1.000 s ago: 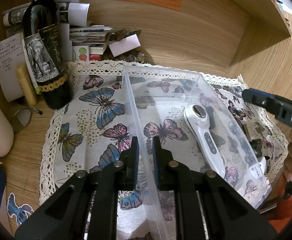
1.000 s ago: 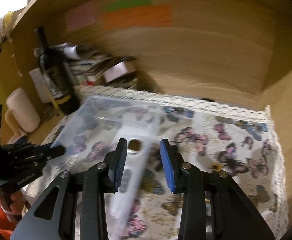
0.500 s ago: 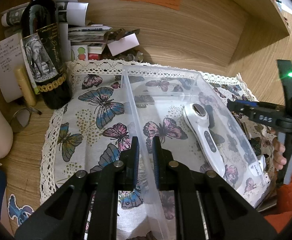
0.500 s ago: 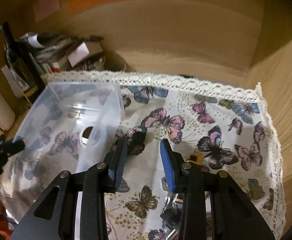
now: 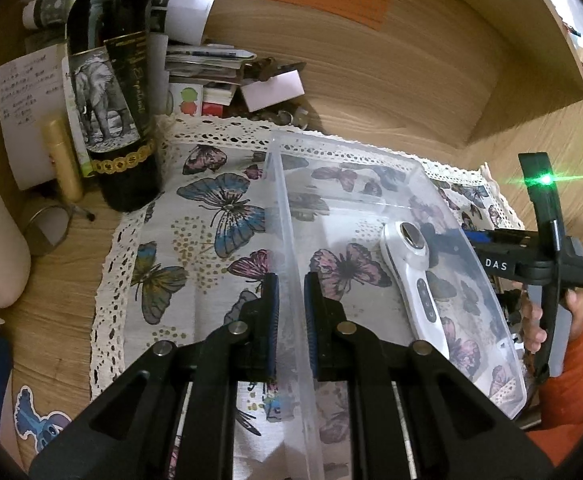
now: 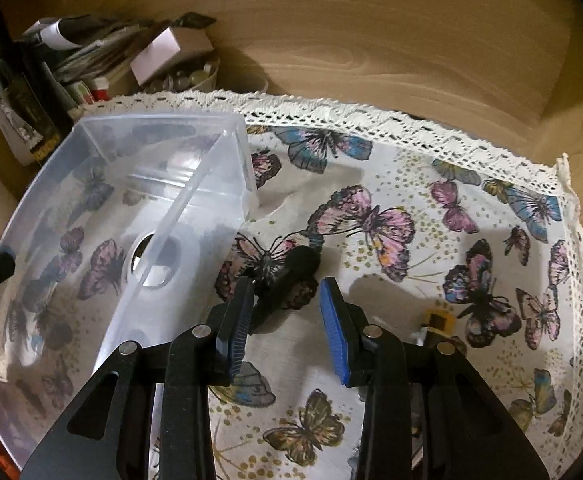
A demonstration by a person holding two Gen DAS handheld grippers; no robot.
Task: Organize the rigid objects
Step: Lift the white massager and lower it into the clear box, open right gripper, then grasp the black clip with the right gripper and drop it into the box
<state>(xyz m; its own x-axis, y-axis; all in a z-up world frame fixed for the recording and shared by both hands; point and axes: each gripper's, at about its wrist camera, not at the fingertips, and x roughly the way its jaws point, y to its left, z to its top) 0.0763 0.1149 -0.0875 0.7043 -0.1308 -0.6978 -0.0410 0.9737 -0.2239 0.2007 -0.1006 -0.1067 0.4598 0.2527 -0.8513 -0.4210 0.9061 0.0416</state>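
Observation:
A clear plastic bin (image 5: 371, 184) stands on a butterfly cloth (image 5: 211, 216). Inside it lies a white handheld device (image 5: 415, 276) with a round metal head. My left gripper (image 5: 291, 312) is shut on the bin's near side wall, one pad on each face. In the right wrist view the bin (image 6: 91, 152) is at the left, and a small black object (image 6: 295, 272) lies on the cloth just outside it. My right gripper (image 6: 285, 316) hangs open close above the black object, which sits just ahead of the left fingertip (image 6: 239, 312). Nothing is held between its pads.
A dark wine bottle (image 5: 111, 92) and a pile of papers and boxes (image 5: 207, 60) stand at the back left. A small yellow and black item (image 6: 437, 320) lies on the cloth (image 6: 471, 220) right of my right gripper. A wooden wall (image 6: 371, 40) closes the back.
My right gripper has come down and moved right, from over the bin to the cloth beside it, close above the black object. The left gripper and the bin have stayed put.

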